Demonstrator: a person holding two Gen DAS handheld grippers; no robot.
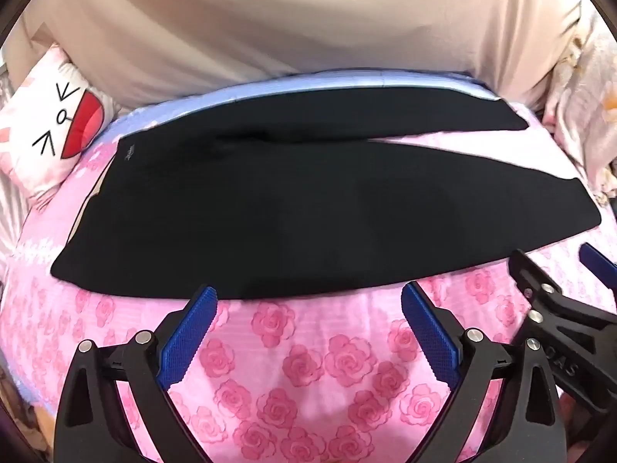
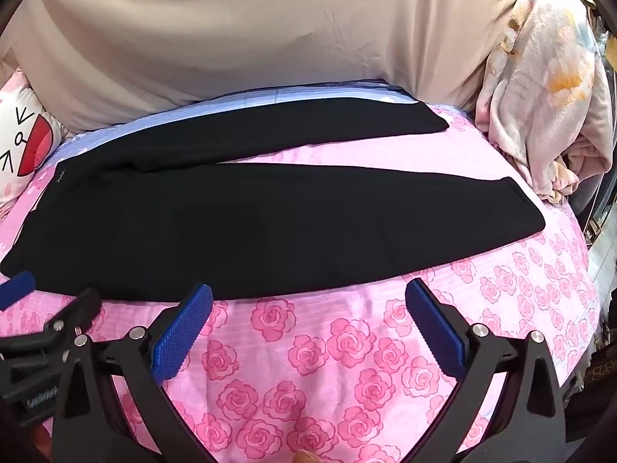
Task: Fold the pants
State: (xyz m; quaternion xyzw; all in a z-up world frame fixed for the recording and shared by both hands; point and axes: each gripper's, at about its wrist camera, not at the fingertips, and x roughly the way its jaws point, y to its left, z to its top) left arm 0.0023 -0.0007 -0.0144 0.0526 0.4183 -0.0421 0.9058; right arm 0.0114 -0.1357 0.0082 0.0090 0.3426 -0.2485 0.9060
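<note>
Black pants (image 1: 270, 208) lie spread flat across a pink rose-print bed sheet (image 1: 293, 355), waistband to the left, the two legs parting toward the right. In the right wrist view the pants (image 2: 216, 223) fill the middle. My left gripper (image 1: 308, 297) is open, its blue pads hovering just short of the near edge of the pants, nothing between them. My right gripper (image 2: 308, 295) is open too, at the same near edge further right, empty. Each gripper shows at the side of the other's view.
A beige headboard cloth (image 1: 270, 27) rises behind the bed. A white cartoon-face pillow (image 1: 50, 131) sits at the left. A crumpled floral blanket (image 2: 540, 96) is heaped at the right, beside the bed's right edge (image 2: 578, 281).
</note>
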